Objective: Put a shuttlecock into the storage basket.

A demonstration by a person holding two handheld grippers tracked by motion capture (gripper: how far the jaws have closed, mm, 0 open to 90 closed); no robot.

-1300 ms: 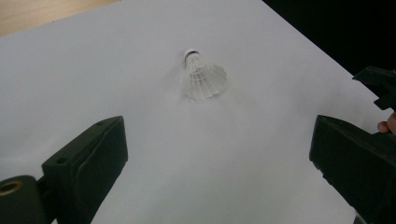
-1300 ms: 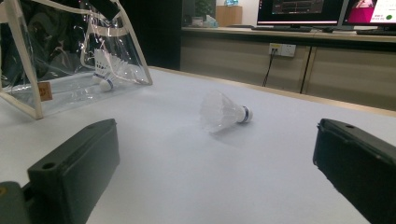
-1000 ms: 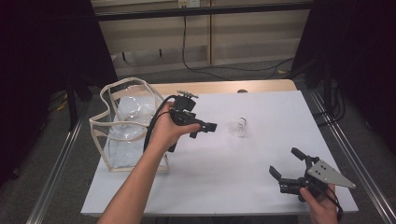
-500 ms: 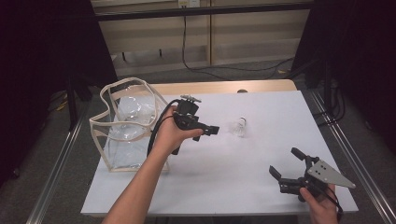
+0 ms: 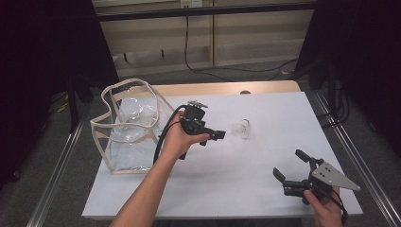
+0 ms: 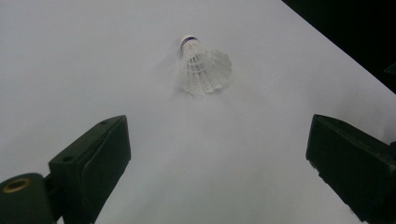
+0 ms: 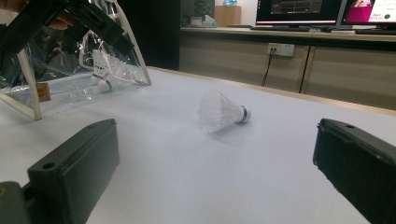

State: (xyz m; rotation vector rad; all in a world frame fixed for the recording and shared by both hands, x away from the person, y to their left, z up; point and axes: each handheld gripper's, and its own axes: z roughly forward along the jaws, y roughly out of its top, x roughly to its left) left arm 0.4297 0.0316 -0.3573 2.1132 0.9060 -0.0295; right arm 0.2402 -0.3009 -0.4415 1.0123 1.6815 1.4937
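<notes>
A white shuttlecock [image 5: 241, 128] lies on its side on the white table [image 5: 265, 109], its cork pointing to the back right. My left gripper [image 5: 215, 135] hovers just left of it, open and empty, jaws aimed at it. In the left gripper view the shuttlecock [image 6: 203, 70] lies ahead of the spread jaws of my left gripper [image 6: 217, 128]. My right gripper [image 5: 287, 163] rests open near the front right edge. Its own view has the shuttlecock [image 7: 222, 112] farther off, beyond the jaws of my right gripper [image 7: 215, 133], and the left gripper [image 7: 70, 18] at top left.
A clear plastic bag with a cream trim [image 5: 130, 127] stands open at the table's left. Through the bag's clear wall [image 7: 60, 88] in the right gripper view, another shuttlecock [image 7: 103, 74] lies inside. A cable [image 5: 163, 137] trails from the left gripper.
My left gripper has drifted a little to the right, away from the bag and closer to the shuttlecock. The right gripper has stayed put.
</notes>
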